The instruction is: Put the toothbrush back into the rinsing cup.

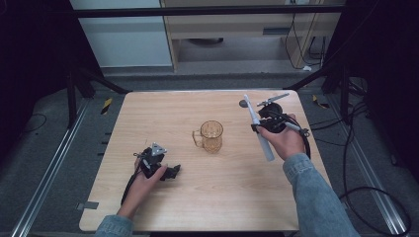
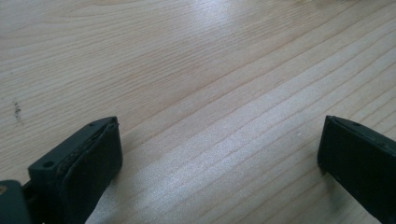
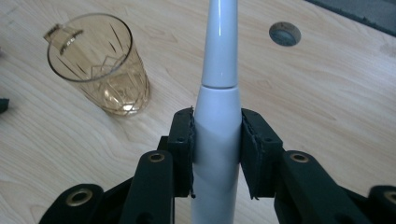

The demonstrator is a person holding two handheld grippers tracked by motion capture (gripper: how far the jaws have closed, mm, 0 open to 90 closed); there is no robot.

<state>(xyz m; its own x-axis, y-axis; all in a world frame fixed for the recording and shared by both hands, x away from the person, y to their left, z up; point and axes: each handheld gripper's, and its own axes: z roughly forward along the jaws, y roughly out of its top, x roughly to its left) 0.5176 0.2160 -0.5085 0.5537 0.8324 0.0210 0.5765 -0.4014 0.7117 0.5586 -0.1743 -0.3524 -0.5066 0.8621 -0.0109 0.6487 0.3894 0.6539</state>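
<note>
Over the right side of the table (image 1: 163, 197), the right gripper (image 3: 216, 140) had its jaws clamped on the fat lower body of a white electric toothbrush (image 3: 218, 84), pads pressing both sides, with the slim neck sticking out ahead toward the far edge. The toothbrush was off the wood, slanted, a bit right of the amber glass mug (image 1: 211, 136) that sat upright mid-table with its handle to the left. The left gripper (image 1: 170, 173) just rested low on the near-left part of the table, jaws spread wide with nothing between them. My worry: the handle looked smooth and tapered, so if it gets tipped head-down for the mug it could slide through the pads or swivel in them. The mug also looked light and tall, so a bump from the brush tip on the rim might knock it over, especially since the left gripper wasn't steadying it.
</note>
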